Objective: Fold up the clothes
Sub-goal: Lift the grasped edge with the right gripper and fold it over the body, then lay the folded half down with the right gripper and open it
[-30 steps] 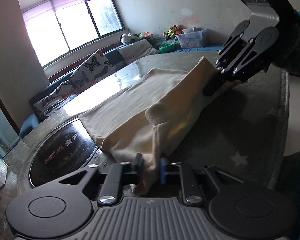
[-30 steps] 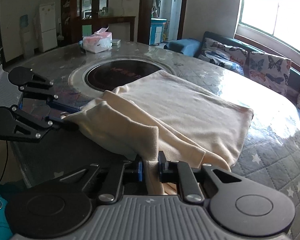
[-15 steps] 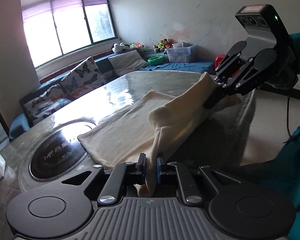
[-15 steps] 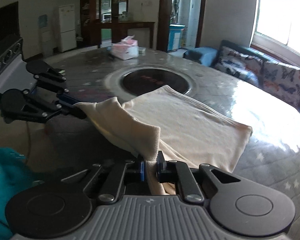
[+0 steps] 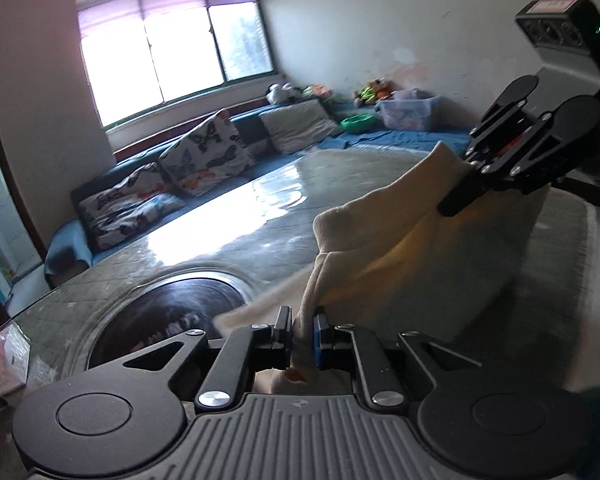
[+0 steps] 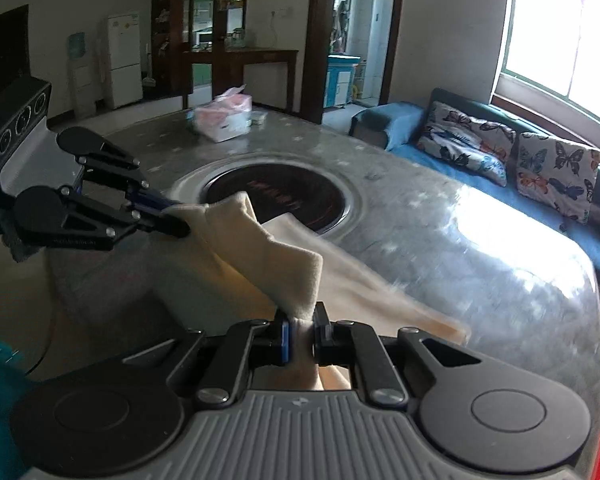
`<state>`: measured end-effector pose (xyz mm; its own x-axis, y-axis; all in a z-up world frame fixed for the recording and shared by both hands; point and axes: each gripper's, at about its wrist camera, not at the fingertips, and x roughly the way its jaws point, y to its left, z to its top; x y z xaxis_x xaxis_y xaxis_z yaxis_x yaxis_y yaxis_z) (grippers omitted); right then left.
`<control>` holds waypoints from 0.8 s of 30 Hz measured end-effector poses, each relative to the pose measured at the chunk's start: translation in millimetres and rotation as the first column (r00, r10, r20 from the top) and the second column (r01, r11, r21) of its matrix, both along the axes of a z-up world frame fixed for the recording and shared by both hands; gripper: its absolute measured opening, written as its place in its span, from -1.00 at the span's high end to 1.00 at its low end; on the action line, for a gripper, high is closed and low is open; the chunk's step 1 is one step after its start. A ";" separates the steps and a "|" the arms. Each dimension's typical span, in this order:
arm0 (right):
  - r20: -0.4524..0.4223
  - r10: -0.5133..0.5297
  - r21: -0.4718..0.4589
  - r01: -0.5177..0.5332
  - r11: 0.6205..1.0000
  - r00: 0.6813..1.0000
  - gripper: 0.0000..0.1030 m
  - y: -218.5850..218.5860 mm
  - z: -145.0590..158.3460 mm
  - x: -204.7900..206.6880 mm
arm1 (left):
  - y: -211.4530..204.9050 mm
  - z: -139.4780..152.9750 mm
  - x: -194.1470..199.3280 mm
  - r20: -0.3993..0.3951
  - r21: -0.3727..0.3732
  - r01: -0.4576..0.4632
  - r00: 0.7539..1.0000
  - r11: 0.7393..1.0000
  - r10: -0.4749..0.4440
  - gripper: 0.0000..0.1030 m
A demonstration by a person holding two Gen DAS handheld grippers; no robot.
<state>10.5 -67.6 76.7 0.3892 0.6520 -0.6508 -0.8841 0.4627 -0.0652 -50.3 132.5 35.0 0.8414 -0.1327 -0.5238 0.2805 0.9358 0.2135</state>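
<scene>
You have lifted the cloth [image 5: 384, 256] well clear since a second ago: then most of it lay flat on the bench [image 5: 204, 248], and now only its far edge trails on the glass near the dark round inset [image 6: 276, 196], with the near part hanging between your two hands over the bench's edge. Both views are smeared where the fabric trails, so it looks to be in motion. That suggests you are carrying the gripped edge up and over, ready to lay it onto the far part for a fold, or to shake the piece flat first; which one I cannot tell. Your left tool [image 5: 302, 330] is pinched tight on a bunched corner, the fabric squeezed thin between its pads and a little spilling back behind them. Your right tool [image 6: 302, 334] is closed the same way on the other corner, a flap of cloth standing up in front of it. Each tool also shows in the other's view, gripping its end of the raised edge, which sags between them, not taut. Nothing else is touched; the tissue pack [image 6: 224, 118] sits well apart on the far side of the bench. Keep both grips firm, since the hanging weight pulls on two small pinches.
</scene>
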 end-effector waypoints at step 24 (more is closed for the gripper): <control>-0.141 -0.374 0.099 0.389 0.916 0.917 0.31 35.3 -78.8 119.0 | 21.5 -44.9 111.4 -0.121 -0.005 -0.303 0.946 0.953 0.300 0.73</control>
<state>129.5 -32.3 -2.1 0.5503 0.5462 -0.6316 -0.6367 0.7638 0.1058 61.1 154.0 -10.0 0.7765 0.1045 -0.6214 0.0059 0.9849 0.1731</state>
